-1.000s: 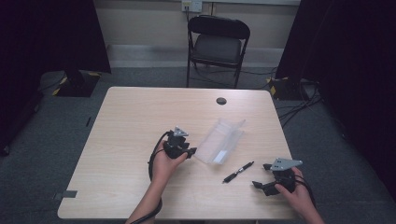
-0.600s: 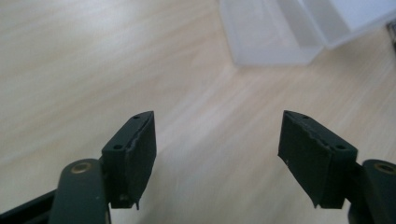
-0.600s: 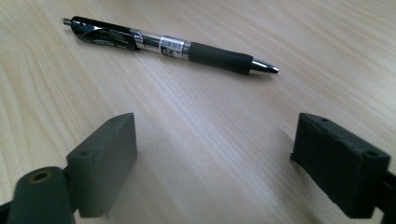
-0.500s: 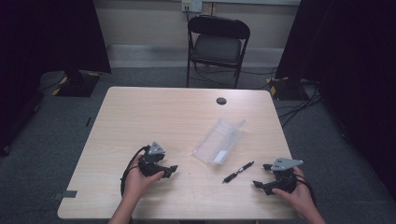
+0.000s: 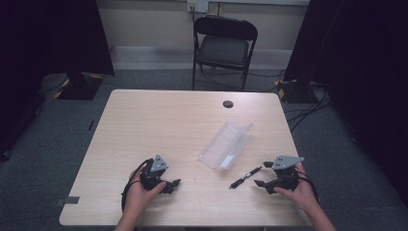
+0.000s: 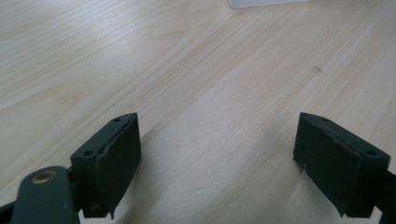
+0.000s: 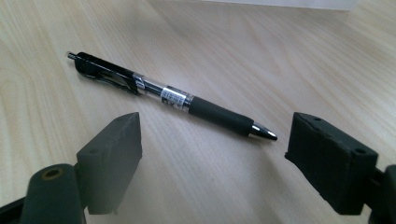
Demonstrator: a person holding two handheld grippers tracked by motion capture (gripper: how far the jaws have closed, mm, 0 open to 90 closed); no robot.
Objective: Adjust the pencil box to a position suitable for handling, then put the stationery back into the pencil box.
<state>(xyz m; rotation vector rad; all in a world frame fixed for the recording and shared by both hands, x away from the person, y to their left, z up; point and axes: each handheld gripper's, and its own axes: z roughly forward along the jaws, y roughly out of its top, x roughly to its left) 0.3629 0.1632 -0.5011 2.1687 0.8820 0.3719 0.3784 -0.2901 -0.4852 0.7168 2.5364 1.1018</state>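
Pen (image 7: 170, 98) lies flat on table (image 5: 159, 125), just ahead of right gripper (image 5: 264, 184), near the clear pouch (image 5: 226, 144). We judge it light, stiff, prone to roll; grip the rubber sleeve. Long axis diagonal, tip toward us. Right jaws wide, empty. Left gripper (image 6: 217, 163) has just been opening: wide, nothing between its 2 jaws.

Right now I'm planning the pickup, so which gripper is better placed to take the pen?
Right. The right gripper sits just beside the pen, jaws open and facing it; in its own view the pen lies just ahead. The left gripper faces bare table, farther off.
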